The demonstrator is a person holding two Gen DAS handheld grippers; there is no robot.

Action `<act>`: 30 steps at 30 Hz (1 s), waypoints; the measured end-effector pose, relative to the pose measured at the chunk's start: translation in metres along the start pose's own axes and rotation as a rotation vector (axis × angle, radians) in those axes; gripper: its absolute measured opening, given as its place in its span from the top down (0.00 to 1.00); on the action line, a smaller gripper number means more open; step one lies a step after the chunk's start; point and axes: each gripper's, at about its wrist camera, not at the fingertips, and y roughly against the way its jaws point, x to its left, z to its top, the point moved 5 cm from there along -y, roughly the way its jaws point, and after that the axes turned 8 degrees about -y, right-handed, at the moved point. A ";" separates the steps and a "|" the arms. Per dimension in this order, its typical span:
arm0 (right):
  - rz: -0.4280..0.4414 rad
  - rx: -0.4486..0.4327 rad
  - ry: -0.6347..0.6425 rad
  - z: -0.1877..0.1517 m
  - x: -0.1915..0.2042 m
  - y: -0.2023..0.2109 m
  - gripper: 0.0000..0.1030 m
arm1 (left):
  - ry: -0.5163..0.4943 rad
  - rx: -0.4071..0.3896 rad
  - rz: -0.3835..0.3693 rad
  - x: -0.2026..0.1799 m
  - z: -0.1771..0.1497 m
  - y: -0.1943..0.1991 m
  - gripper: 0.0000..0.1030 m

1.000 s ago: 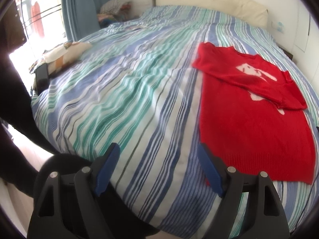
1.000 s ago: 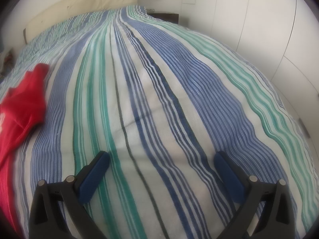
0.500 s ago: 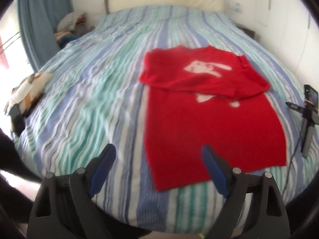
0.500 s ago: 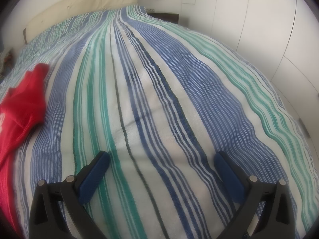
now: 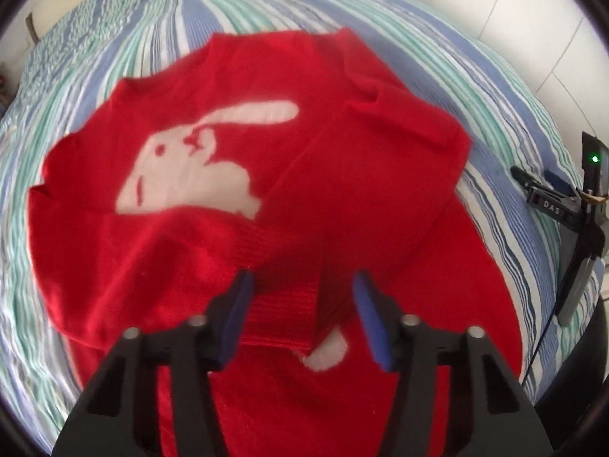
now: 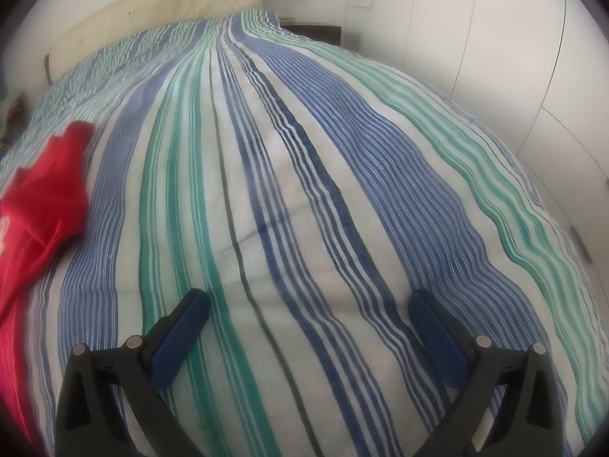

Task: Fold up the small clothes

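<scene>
- The bed (image 6: pixel 342 198), under a blue, green and white striped cover, carried the whole job; everything below is placed against the red sweater lying on it.
- The red sweater (image 5: pixel 236 251), with a white rabbit motif on its chest, lay flat on the cover. Its sleeves were folded in across the body, and one ribbed cuff (image 5: pixel 281 316) ended on the lower chest.
- The sweater's long axis ran from the hem, nearest the left wrist camera, up to the neckline towards the headboard (image 6: pixel 152 3).
- The left hand-held gripper (image 5: pixel 302 304) hung steeply over the sweater's lower half with that cuff directly beneath and between its blue pads. Its jaws were closing, down to a narrow gap, and the pads did not appear to press the knit yet.
- The right hand-held gripper (image 6: pixel 306 327) stood wide and empty over bare cover, well to the right of the sweater, whose edge showed only at the left rim of its view (image 6: pixel 42 205).
- My reading: the left hand was far nearer, so the coming pinch was its to make, on the cuff straight below.
- A dark device (image 5: pixel 582 213) with a green light sat just off the sweater's right side.
</scene>
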 end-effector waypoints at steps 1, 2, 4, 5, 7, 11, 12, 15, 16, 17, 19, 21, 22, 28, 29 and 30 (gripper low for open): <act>0.000 0.000 0.000 0.000 0.000 0.000 0.00 | 0.026 0.010 -0.016 0.005 -0.003 -0.003 0.86; 0.000 0.000 0.000 0.000 0.000 0.000 0.00 | 0.053 -0.001 -0.046 0.009 -0.006 0.000 0.97; 0.000 0.000 0.000 0.000 0.000 0.000 0.00 | 0.108 -0.069 -0.068 0.022 -0.011 0.024 0.98; 0.000 0.000 0.000 0.000 0.000 0.000 0.00 | 0.138 -0.114 -0.088 0.031 -0.014 0.043 0.98; 0.000 0.000 0.000 0.000 0.000 0.000 0.00 | 0.231 -0.207 -0.123 0.067 -0.025 0.086 0.98; 0.000 0.000 0.000 0.000 0.000 0.000 0.00 | 0.546 -0.362 -0.067 0.192 -0.079 0.157 0.98; 0.000 0.000 0.000 0.000 0.000 0.000 0.00 | 0.629 -0.375 0.006 0.228 -0.101 0.168 0.98; 0.000 0.000 0.000 0.000 0.000 0.000 0.00 | 0.850 -0.317 0.242 0.319 -0.175 0.174 0.98; 0.000 0.000 0.000 0.000 0.000 0.000 0.00 | 0.902 -0.280 0.317 0.338 -0.198 0.171 0.98; 0.000 0.000 0.000 0.000 0.000 0.000 0.00 | 0.937 -0.245 0.382 0.351 -0.218 0.166 0.98; 0.000 0.000 0.000 0.000 0.000 0.000 0.00 | 0.977 -0.178 0.475 0.367 -0.249 0.156 0.98; 0.000 0.000 0.000 0.000 0.000 0.000 0.00 | 1.019 -0.138 0.528 0.376 -0.273 0.146 0.98; 0.000 0.000 0.000 0.000 0.000 0.000 0.00 | 1.046 -0.126 0.532 0.380 -0.284 0.143 0.98; 0.000 0.000 0.000 0.000 0.000 0.000 0.00 | 1.060 -0.050 0.603 0.399 -0.305 0.131 0.99; 0.000 0.000 0.000 0.000 0.000 0.000 0.00 | 1.062 -0.033 0.605 0.400 -0.307 0.128 0.99; 0.000 0.000 0.000 0.000 0.000 0.000 0.00 | 1.067 -0.015 0.608 0.400 -0.311 0.123 0.99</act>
